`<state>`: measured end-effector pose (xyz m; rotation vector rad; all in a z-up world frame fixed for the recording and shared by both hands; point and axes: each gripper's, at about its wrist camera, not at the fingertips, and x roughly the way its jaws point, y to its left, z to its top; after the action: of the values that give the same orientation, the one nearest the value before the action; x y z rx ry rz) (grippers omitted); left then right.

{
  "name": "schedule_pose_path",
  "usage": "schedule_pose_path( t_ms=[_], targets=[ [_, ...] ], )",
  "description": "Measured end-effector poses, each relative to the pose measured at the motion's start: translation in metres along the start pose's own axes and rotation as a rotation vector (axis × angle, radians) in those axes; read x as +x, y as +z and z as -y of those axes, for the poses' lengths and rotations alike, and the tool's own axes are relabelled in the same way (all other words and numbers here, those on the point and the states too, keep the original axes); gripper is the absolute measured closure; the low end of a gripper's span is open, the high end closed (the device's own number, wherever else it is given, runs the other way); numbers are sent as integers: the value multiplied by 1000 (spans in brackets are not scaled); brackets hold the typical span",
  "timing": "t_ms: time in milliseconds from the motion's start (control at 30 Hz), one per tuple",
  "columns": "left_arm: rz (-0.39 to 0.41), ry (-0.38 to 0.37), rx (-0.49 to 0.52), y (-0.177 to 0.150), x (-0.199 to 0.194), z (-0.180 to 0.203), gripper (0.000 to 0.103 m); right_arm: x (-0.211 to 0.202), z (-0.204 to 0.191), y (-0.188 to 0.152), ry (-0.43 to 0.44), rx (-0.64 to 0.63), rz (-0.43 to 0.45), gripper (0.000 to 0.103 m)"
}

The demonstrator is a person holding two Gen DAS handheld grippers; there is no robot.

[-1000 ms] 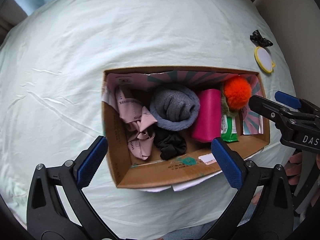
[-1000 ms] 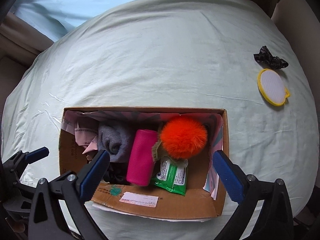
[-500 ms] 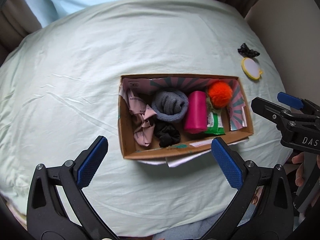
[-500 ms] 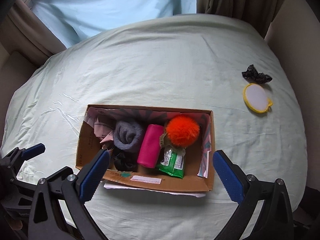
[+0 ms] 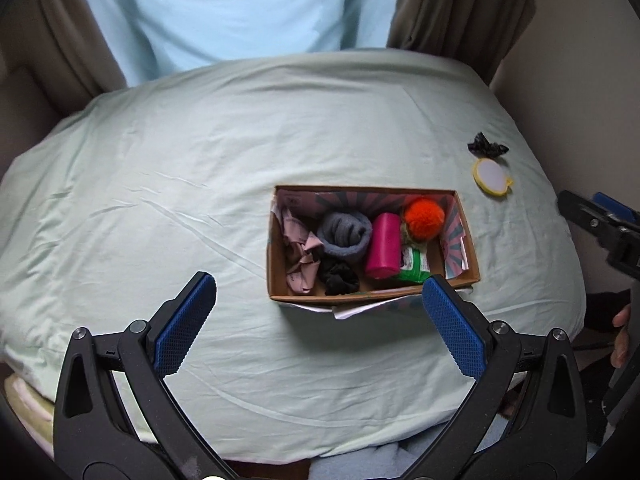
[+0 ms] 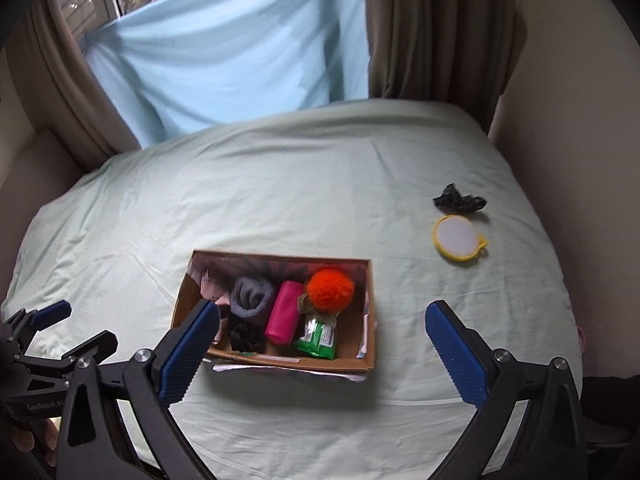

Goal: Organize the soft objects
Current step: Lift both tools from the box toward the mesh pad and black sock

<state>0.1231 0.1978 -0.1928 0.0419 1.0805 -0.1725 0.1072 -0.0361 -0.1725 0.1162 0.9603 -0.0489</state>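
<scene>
A cardboard box (image 5: 374, 299) (image 6: 280, 361) sits on the pale green bed sheet. Inside lie a pink patterned cloth (image 5: 301, 254), a grey rolled sock (image 5: 345, 234) (image 6: 253, 297), a black scrunchie (image 5: 339, 277) (image 6: 246, 337), a magenta roll (image 5: 383, 251) (image 6: 283, 313), a green wipes pack (image 5: 414, 269) (image 6: 318, 338) and an orange pompom (image 5: 423, 218) (image 6: 330, 288). My left gripper (image 5: 318, 326) hangs open, well back from the box's near side. My right gripper (image 6: 322, 354) is open too, held high above the box's near edge. Neither holds anything.
A black scrunchie (image 5: 486, 146) (image 6: 458, 203) and a yellow-rimmed round pad (image 5: 491, 173) (image 6: 458, 237) lie on the sheet (image 5: 200, 184) at the far right, near the wall. Brown curtains and a light blue cloth (image 6: 224, 60) hang behind the bed. A hand (image 5: 620, 336) shows at the right.
Both grippers have pulled up and back from the box, which now looks smaller and farther. The curtains and window have come into view. The box's contents have not moved.
</scene>
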Motion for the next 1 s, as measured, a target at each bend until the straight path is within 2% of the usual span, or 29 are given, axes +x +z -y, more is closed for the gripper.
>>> schedule_pose_path(
  t_ms=[233, 400, 733, 1000],
  targets=[
    [71, 51, -29, -3, -30, 14, 0, -38, 40, -2, -55, 18, 79, 1],
    [91, 65, -55, 2, -36, 39, 0, -50, 77, -4, -37, 4, 103, 1],
    [107, 57, -26, 22, -29, 130, 0, -46, 160, 7, -25, -21, 94, 1],
    [101, 32, -32, 41, 5, 202, 0, -26, 227, 31, 7, -76, 97, 1]
  ],
)
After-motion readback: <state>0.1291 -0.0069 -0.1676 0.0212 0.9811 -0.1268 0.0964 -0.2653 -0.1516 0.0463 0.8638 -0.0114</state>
